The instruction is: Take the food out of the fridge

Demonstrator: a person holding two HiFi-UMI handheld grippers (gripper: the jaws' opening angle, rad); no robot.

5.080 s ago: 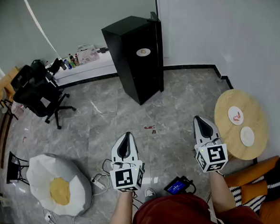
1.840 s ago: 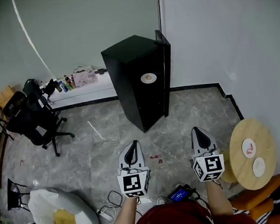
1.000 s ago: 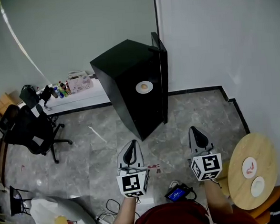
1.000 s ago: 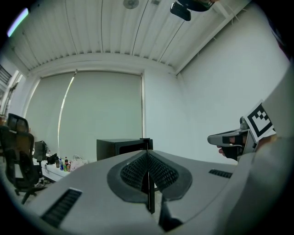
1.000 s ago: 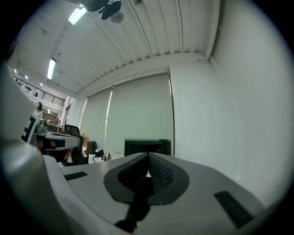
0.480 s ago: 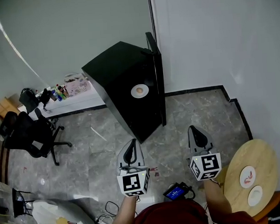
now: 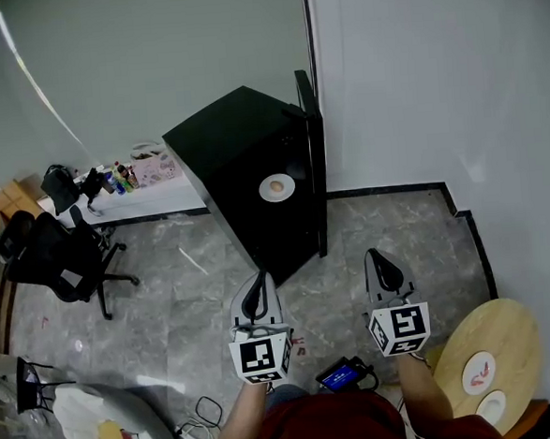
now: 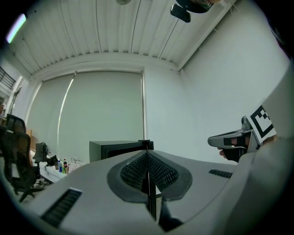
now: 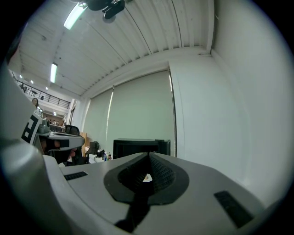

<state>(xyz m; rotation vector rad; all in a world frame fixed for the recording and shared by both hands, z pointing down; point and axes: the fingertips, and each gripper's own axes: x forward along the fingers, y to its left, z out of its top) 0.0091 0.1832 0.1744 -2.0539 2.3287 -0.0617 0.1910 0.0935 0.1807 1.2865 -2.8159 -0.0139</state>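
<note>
Grey marbled floor (image 7: 388, 220) with black fridge (image 7: 243, 160), office chair (image 7: 48, 263) and round wooden table (image 7: 494, 325)

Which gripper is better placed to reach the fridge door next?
Right, likely. Both grippers are shut and empty, short of the fridge. What looks like the door edge stands on its right side, more in line with the right gripper than the left gripper.

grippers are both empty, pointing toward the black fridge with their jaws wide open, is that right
Not quite: the jaws are closed together, not wide open, as the left gripper view and the right gripper view each show. The rest holds: the left gripper and the right gripper are empty and point toward the black fridge.
</note>
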